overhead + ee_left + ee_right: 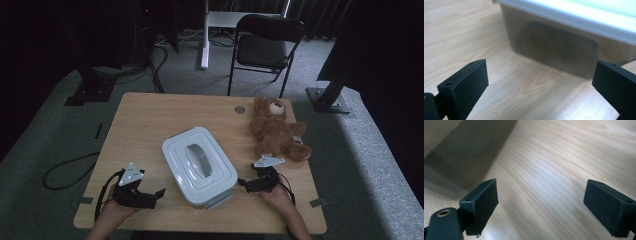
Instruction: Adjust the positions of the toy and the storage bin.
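Observation:
A white lidded storage box (199,165) with a grey handle on its lid lies on the wooden table (145,120), near the front middle. My left gripper (158,193) rests on the table just left of the box, open, its jaws pointing at the box's side wall (556,50). My right gripper (243,184) sits to the right of the box, open, pointing toward it; the box's dark side (456,157) is at the upper left of the right gripper view. Both grippers hold nothing. A brown teddy bear (276,130) lies at the table's right, beyond the right gripper.
A small round metal disc (239,109) is set in the table near its far edge. A black folding chair (264,47) stands behind the table. A cable (65,172) loops on the carpet at the left. Dark stands flank the table.

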Motion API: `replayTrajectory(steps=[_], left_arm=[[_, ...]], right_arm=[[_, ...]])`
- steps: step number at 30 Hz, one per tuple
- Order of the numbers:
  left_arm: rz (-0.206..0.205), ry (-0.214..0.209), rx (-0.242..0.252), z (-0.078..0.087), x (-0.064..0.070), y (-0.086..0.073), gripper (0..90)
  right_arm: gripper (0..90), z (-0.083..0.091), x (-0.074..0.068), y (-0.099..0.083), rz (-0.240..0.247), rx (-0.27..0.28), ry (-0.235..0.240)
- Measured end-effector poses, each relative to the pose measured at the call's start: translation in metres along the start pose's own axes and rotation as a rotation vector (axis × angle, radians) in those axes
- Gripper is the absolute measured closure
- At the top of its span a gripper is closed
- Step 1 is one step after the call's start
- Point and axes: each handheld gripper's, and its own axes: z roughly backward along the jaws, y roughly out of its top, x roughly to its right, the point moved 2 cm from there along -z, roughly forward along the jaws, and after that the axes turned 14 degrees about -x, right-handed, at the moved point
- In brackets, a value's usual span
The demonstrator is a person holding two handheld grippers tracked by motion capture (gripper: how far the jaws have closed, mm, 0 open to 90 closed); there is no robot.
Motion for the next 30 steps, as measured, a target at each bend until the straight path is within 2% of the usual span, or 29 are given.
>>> replayTrajectory(steps=[7,10,15,18,25,27,30], left_arm=[[-0.050,-0.001,0.030,0.013,0.012,0.019,1.1],[-0.064,-0.017,0.043,0.015,0.016,0.026,1.1],[-0.088,-0.028,0.046,0.014,0.023,0.035,1.1],[-0.085,-0.035,0.054,0.014,0.024,0.041,1.1],[-0.101,-0.066,0.065,0.011,0.031,0.060,1.1],[-0.102,-0.082,0.070,0.009,0.033,0.066,1.1],[-0.112,-0.093,0.072,0.006,0.037,0.075,1.1]], right_arm=[[11.5,0.013,0.008,-0.021,-0.036,-0.005,-0.036],[11.5,0.019,0.012,-0.029,-0.062,0.004,-0.043],[11.5,0.027,0.018,-0.043,-0.098,0.025,-0.088],[11.5,0.033,0.022,-0.053,-0.131,0.031,-0.089],[11.5,0.043,0.029,-0.066,-0.174,0.049,-0.130],[11.6,0.045,0.030,-0.069,-0.192,0.064,-0.123],[11.5,0.044,0.030,-0.068,-0.190,0.059,-0.123]])
